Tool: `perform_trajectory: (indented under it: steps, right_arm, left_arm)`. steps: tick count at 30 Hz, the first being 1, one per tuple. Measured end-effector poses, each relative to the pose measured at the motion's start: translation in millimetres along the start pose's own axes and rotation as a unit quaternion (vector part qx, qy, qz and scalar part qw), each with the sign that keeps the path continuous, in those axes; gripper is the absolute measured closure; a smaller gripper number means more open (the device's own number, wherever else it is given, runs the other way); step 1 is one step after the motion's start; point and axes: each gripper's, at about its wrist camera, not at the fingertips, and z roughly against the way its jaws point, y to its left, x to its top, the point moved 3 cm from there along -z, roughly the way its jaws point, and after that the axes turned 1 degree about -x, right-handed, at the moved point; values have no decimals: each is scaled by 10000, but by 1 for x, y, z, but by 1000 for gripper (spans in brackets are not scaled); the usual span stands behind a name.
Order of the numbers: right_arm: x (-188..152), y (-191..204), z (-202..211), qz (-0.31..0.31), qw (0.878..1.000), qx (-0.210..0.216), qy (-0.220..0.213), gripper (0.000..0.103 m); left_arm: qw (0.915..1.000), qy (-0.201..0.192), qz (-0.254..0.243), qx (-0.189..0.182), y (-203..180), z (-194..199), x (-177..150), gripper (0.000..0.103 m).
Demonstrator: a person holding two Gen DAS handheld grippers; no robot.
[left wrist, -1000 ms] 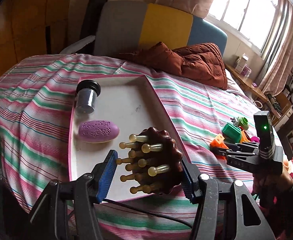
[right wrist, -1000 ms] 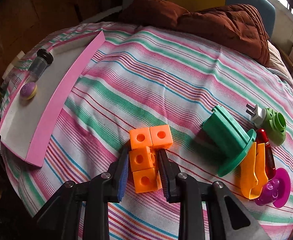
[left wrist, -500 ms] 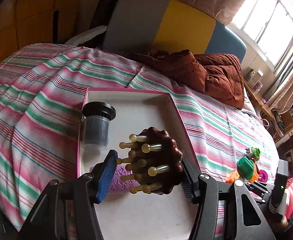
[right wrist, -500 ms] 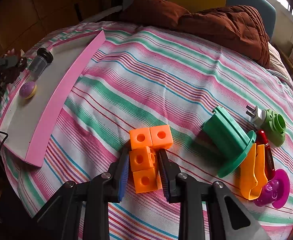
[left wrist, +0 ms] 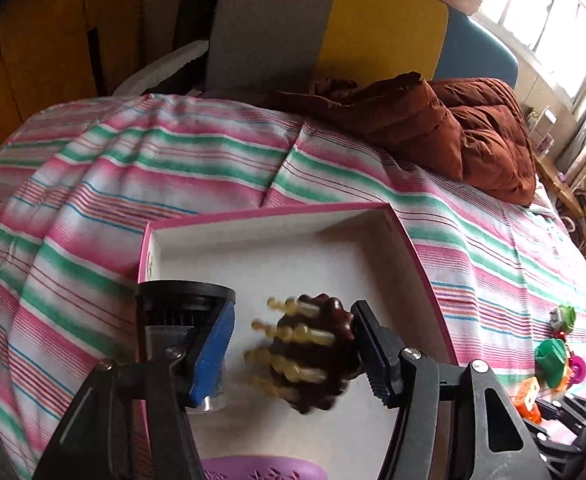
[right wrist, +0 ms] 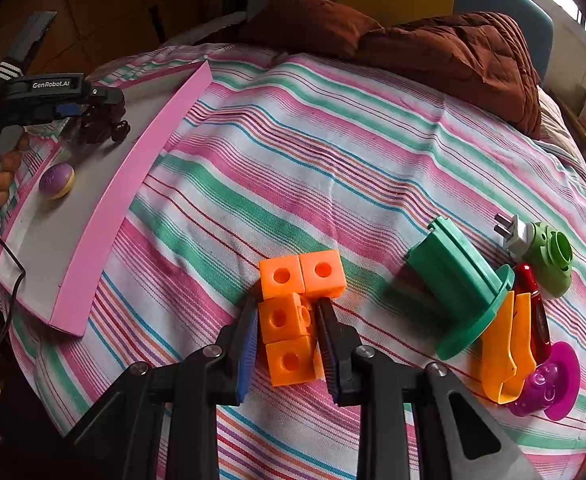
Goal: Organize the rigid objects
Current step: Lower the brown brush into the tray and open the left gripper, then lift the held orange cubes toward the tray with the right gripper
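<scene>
Two grippers are ours: over the pink tray (left wrist: 421,256) near the bed's left edge, our left gripper (left wrist: 289,354) spreads, the brown massager (left wrist: 313,354) between its jaws. Our right gripper (right wrist: 287,334) pinches the orange blocks (right wrist: 289,320) near the bed's front edge.

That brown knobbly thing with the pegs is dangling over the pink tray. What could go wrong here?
The left gripper's jaws are opening, so the brown massager may drop, roll and knock the black-capped jar close beside it in the tray. Across the bed, the right gripper pinches only part of the orange blocks; lifted, the cluster might come apart.
</scene>
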Motion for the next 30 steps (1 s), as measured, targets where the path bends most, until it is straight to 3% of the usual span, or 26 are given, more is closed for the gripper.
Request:
perform_trajectory:
  steps: [9,15,22,30]
  right_arm:
    - [0,-1,-1,5,10000,1,-22,75]
    - [-1,2,0,78,9999,-70,-75,75]
    - [-2,3,1,110,9997,-103,-165,75]
    - [-3,4,0,145,9993,-175,-287,76]
  left_arm:
    - [9980,-548,69,316,0,42,-9,34]
    - [9950,-853,-256,442,-22,83,-46,29]
    - [9931,-1007,-496,333,-48,120,-89,28]
    - [9913,-1128,-566,383,-50,147,-116,25]
